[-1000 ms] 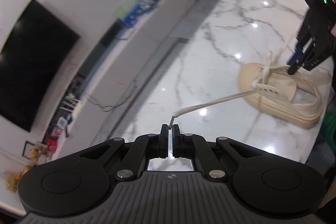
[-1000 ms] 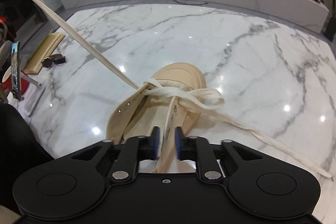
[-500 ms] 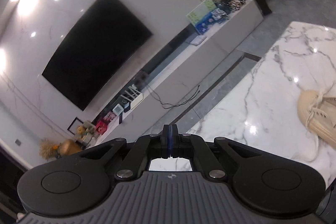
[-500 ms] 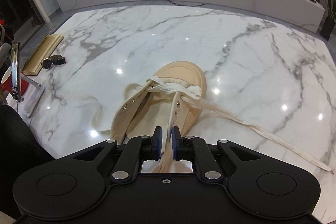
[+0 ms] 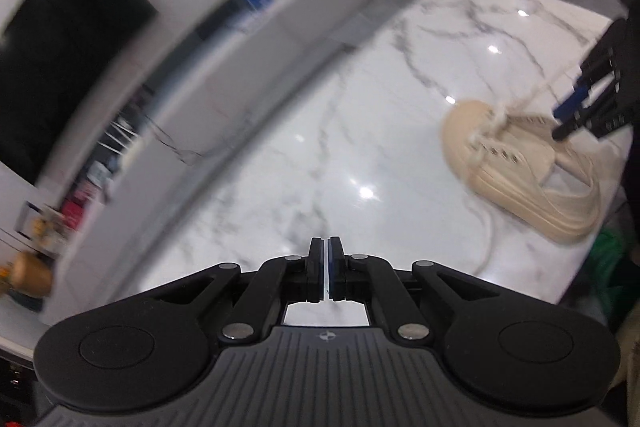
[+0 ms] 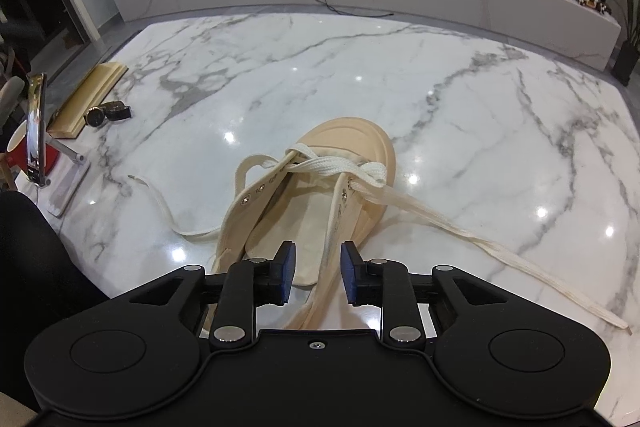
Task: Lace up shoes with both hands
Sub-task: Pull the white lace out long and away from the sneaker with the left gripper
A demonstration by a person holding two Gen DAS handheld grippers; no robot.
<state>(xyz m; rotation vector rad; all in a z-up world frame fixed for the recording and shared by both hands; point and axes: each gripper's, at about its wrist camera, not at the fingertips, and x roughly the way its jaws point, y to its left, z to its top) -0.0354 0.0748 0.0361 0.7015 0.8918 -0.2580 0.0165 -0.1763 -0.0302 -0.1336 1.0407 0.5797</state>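
2 tools: left tool [image 5: 324, 269] closed empty; right tool [image 6: 317, 273] opening, hiding shoe [image 6: 320, 195] heel.

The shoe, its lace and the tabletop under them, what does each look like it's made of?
Shoe: cream woven fabric upper, probably canvas, matte, with small metal eyelets; the toe cap looks like smooth rubber. Lace: flat woven cord, likely cotton, slightly frayed at the edges. Tabletop: white with grey veins and sharp light reflections, so polished marble or a marble-look slab.

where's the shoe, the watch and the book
shoe [image 6: 352, 143], right wrist view, on its rubber toe cap
watch [image 6: 95, 116], right wrist view, on its round face
book [image 6: 86, 95], right wrist view, on its page edge
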